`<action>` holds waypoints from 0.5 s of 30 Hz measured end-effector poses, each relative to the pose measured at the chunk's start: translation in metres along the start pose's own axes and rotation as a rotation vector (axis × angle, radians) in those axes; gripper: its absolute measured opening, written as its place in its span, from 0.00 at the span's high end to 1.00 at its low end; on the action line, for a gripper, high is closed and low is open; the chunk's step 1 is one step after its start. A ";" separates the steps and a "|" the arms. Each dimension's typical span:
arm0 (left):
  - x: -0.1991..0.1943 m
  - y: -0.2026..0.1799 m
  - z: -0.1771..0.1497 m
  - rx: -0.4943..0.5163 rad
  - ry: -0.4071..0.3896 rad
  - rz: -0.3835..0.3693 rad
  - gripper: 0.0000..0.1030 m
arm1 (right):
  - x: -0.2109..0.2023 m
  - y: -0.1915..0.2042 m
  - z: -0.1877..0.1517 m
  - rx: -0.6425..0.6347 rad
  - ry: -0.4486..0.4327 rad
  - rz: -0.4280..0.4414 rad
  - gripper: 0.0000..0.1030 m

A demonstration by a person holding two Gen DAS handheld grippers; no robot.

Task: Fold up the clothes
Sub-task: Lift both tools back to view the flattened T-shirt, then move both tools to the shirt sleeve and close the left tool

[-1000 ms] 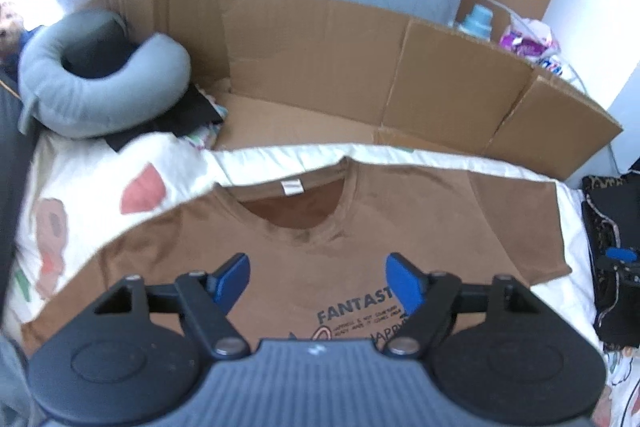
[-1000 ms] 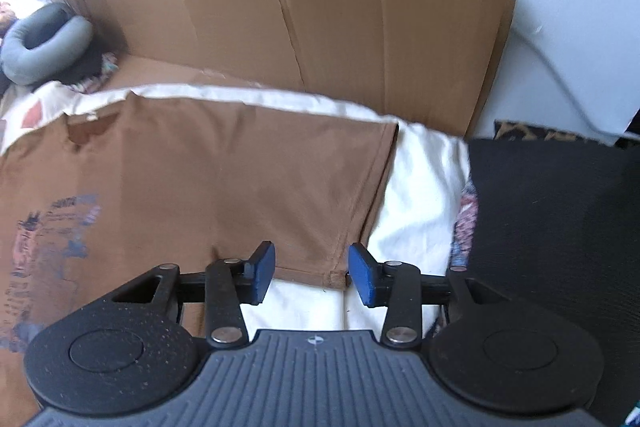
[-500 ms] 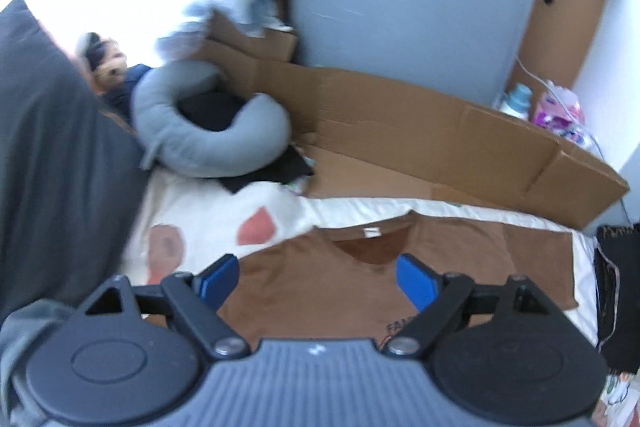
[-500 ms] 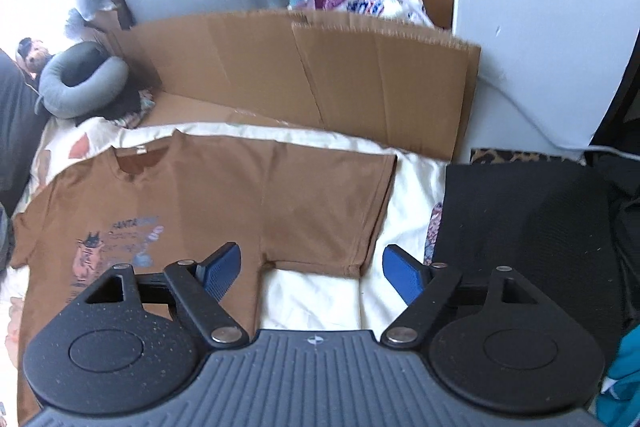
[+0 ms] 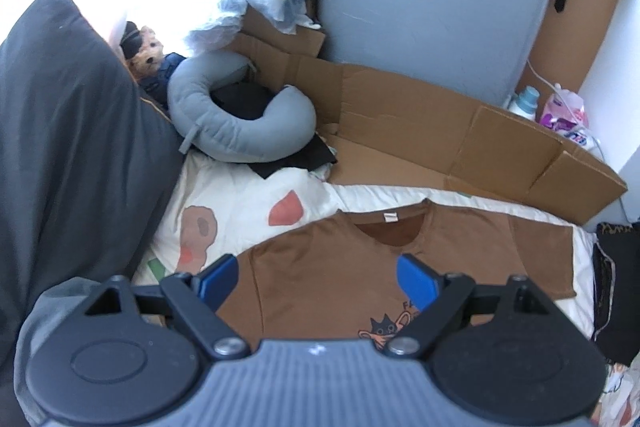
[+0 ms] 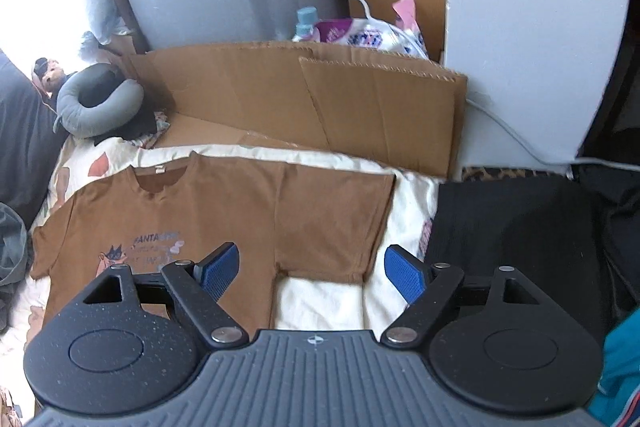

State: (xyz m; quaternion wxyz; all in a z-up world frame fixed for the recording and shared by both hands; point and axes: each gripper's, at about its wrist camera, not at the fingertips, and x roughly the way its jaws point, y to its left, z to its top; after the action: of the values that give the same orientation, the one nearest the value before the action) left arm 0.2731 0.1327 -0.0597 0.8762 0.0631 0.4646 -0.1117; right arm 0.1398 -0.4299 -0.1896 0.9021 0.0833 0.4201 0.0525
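A brown T-shirt [image 5: 320, 279] [image 6: 224, 203] with a cartoon print lies spread flat, front up, on a cream patterned bedsheet [image 5: 240, 207] [image 6: 320, 295], collar toward the cardboard. My left gripper [image 5: 318, 281] hangs open well above the shirt's chest, below the collar, with nothing between its blue pads. In the right wrist view my right gripper [image 6: 312, 273] is open too, raised over the shirt's right sleeve [image 6: 336, 219] and armpit, holding nothing. Both sleeves lie stretched out to the sides.
Flattened cardboard [image 5: 440, 131] [image 6: 320, 103] stands along the bed's far edge. A grey neck pillow [image 5: 240, 131] [image 6: 96, 103] and a teddy bear [image 5: 148, 47] sit at the far left, beside a dark grey pillow [image 5: 72, 147]. A black garment [image 6: 512, 227] lies right of the shirt.
Both grippers have risen and pulled back from the shirt, so more of the bed shows. The right gripper's jaws have spread from narrow to wide; its sleeve hem lies flat below.
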 end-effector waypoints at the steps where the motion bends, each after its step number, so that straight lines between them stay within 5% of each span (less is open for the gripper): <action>1: 0.002 -0.004 0.000 0.005 0.004 -0.003 0.14 | -0.002 -0.003 -0.003 0.016 -0.002 0.001 0.18; 15: 0.045 -0.112 0.010 0.090 0.085 -0.105 0.14 | -0.008 -0.045 -0.039 0.106 0.014 0.030 0.18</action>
State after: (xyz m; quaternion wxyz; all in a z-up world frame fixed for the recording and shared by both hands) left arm 0.2769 0.0161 -0.0925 0.8449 0.0825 0.4985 -0.1755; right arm 0.1056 -0.4708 -0.2171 0.8925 0.1371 0.4274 0.0443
